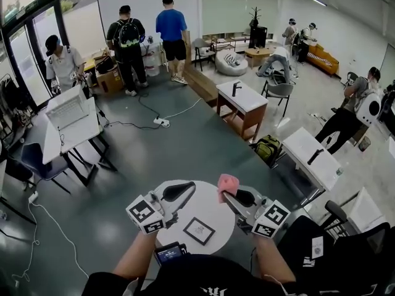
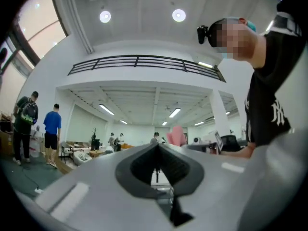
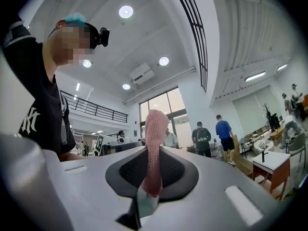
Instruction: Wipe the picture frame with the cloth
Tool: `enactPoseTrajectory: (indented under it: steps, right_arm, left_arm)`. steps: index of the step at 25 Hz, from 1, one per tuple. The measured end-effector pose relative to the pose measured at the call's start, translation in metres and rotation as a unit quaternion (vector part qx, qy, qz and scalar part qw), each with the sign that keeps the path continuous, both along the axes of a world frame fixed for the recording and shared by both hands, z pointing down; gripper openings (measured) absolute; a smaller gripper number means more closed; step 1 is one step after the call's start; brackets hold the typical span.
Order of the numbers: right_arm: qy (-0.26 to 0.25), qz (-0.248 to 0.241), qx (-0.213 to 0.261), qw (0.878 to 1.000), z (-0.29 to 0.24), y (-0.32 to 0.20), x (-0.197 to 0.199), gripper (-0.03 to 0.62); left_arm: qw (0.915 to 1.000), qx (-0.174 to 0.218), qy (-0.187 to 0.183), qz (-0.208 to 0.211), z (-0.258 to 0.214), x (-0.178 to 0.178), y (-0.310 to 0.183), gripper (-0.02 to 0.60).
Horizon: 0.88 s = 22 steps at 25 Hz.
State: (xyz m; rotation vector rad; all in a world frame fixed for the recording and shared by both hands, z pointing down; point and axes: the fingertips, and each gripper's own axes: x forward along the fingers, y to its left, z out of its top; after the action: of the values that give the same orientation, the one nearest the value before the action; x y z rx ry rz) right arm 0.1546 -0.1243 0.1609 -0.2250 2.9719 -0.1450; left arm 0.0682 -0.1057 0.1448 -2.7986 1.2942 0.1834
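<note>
A small black picture frame [image 1: 199, 230] lies flat on the round white table [image 1: 213, 211], near its front edge. My left gripper [image 1: 190, 187] hovers over the table's left part, shut with nothing in it; in the left gripper view the left gripper [image 2: 157, 147] has its jaws together and tilts up toward the ceiling. My right gripper [image 1: 227, 195] is held over the table's right part, shut on a pink cloth [image 1: 227, 185]. That cloth [image 3: 156, 124] stands upright out of the right gripper [image 3: 153, 150]. The cloth [image 2: 176, 135] also shows past the left jaws. Neither gripper view shows the frame.
A phone [image 1: 168, 252] sits at the table's near edge, left of the frame. White desks [image 1: 242, 95] [image 1: 310, 151] stand beyond, with a green backpack [image 1: 267, 148] on the floor between them. A cable [image 1: 162, 121] crosses the floor. Several people stand at the back.
</note>
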Motion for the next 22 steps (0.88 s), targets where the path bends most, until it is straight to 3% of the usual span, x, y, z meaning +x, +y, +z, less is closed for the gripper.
enactPoseTrajectory:
  steps: [5,11,22]
  right_arm:
    - [-0.008,-0.021,0.011,1.000,0.004,0.009,0.018,0.037]
    - [-0.006,-0.038,-0.015,0.999,0.015,0.011,0.022,0.037]
    - [0.000,-0.052,-0.019,0.998,0.015,0.019,0.019,0.037]
  left_arm:
    - [0.9989,0.014,0.014,-0.043,0.000,0.003,0.019,0.003]
    - [0.9989,-0.032,0.026,-0.023,0.023,0.014,0.032,0.003]
    - [0.9974,-0.048,0.046,-0.026,0.039,0.022,0.026,0.003]
